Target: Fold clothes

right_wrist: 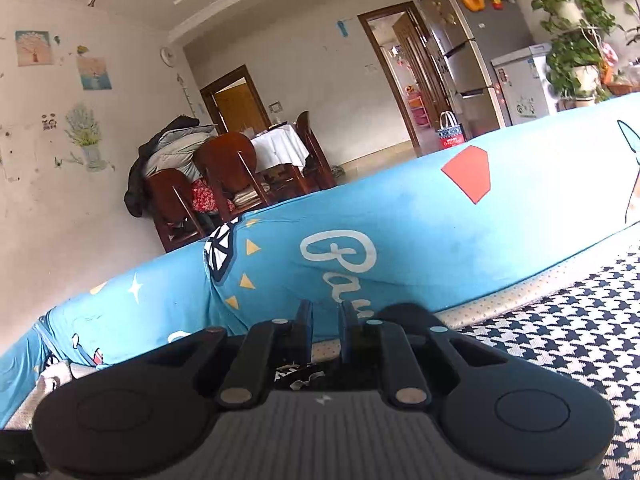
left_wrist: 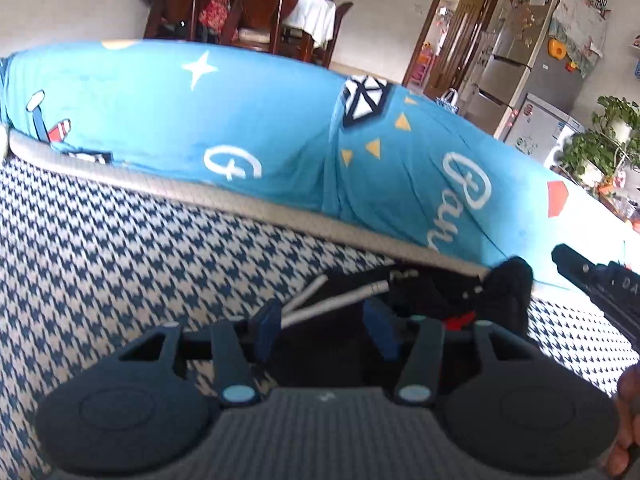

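Left claw [left_wrist: 324, 326] stood partly open above a black garment [left_wrist: 432, 300] with pale drawstrings [left_wrist: 336, 300], its blue pads clear of the cloth, gripping nothing. The garment lay on a houndstooth cover [left_wrist: 120, 260], close against a grey piped edge [left_wrist: 248, 204]. The right claw [right_wrist: 326, 334] showed its fingers drawn nearly together; whether cloth was pinched between them could not be told. Behind rose a blue printed cushion [left_wrist: 240, 120]; beyond it, dining chairs [right_wrist: 228, 176] and a refrigerator [right_wrist: 464, 56].
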Demonstrator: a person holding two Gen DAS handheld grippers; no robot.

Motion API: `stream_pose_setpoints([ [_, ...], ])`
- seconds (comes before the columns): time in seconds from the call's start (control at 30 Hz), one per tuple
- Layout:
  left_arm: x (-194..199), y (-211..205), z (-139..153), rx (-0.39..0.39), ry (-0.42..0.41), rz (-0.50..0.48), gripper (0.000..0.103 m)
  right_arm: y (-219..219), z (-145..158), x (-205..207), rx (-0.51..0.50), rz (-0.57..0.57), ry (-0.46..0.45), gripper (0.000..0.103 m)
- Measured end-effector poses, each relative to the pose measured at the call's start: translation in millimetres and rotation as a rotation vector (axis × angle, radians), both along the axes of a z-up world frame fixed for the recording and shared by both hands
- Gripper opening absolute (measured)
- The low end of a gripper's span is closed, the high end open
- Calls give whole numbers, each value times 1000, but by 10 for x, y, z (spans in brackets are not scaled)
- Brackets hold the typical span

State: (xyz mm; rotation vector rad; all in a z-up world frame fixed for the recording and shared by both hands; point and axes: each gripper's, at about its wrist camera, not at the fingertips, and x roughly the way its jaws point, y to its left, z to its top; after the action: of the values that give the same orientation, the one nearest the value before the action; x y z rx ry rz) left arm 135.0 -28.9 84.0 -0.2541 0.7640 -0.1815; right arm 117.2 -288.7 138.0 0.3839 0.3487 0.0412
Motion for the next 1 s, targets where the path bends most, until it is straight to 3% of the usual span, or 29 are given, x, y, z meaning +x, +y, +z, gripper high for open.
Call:
stream_pose_setpoints([
  [0.1, -48, -3, -50, -20, 19, 1, 71, -84, 15, -77, -9, -3, 7, 16],
  [0.23, -96, -36, -119, -31, 47, -20, 74, -198, -38, -119, -21, -26, 67, 17],
  [0.47, -169, -175, -288, -37, 109, -63, 81, -451, -269, -181, -36, -23, 201, 31],
  [0.57, -202, -237, -318, -38, 122, -79, 83, -538, -385, -201, -31, -4, 258, 42],
  [0.8, -242, -329, -354, -29, 133, -104, 84, -697, -700, -156, 109, -7, 375, 54],
  [1.0, -265, -387, -414, -14, 154, -120, 87, -692, -859, -84, 235, -16, 378, 56],
])
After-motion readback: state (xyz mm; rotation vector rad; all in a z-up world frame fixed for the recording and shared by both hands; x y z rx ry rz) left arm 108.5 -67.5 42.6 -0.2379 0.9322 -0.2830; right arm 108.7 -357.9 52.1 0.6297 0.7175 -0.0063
